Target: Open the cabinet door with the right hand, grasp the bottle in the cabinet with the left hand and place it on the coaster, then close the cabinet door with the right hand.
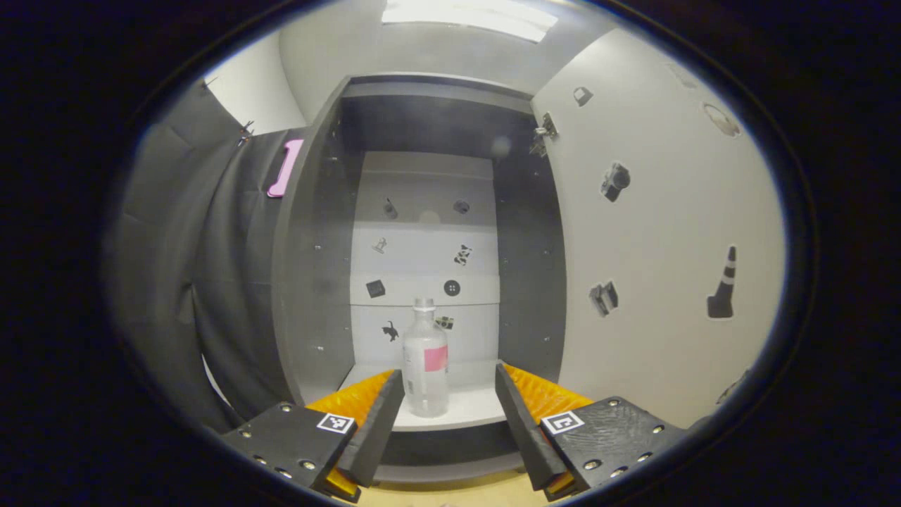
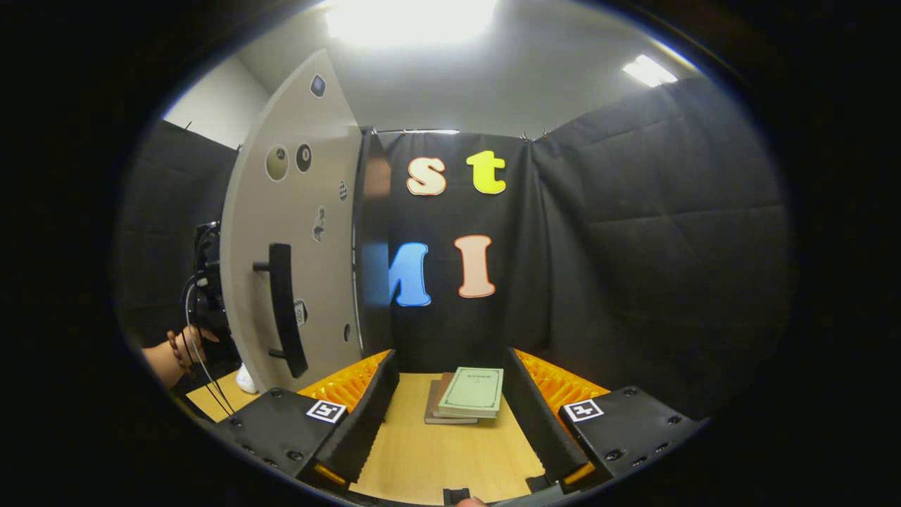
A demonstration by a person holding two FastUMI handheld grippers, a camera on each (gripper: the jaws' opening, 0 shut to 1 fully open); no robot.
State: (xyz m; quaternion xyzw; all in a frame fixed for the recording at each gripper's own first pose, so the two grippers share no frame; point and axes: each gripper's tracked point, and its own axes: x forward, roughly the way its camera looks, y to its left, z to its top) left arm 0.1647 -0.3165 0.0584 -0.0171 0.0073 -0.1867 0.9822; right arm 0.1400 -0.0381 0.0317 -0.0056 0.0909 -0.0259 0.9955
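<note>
One bottle (image 1: pixel 426 359) here, clear with a pink label patch and a pale cap, standing upright on the bottom shelf of the cabinet (image 1: pixel 320 246), toward the front edge. Nothing is touching it. In the left gripper view the left gripper (image 1: pixel 449 405) points straight into the cabinet with its two fingers spread wide; the bottle sits in line with the gap, closer to the left finger, but further back than the tips, so it isn't gripped.

One cabinet door (image 1: pixel 654 232), swung fully open to the right in that view, with several little stickers on its inner face, and more of them on the cabinet's back panel.

From the right gripper view the same door (image 2: pixel 292 232) shows its outer side with one dark vertical handle (image 2: pixel 283 310). The right gripper (image 2: pixel 450 408) is clear of the handle, level over the wooden table (image 2: pixel 436 458), fingers wide apart and holding nothing. Between them, further off, lies one small stack of books (image 2: pixel 468 396), a green one on top; it looks like two or three, can't tell exactly.

At the left edge, past the door, there's a person's hand (image 2: pixel 176 355) with cables trailing by it, holding dark gear that's hard to make out.
</note>
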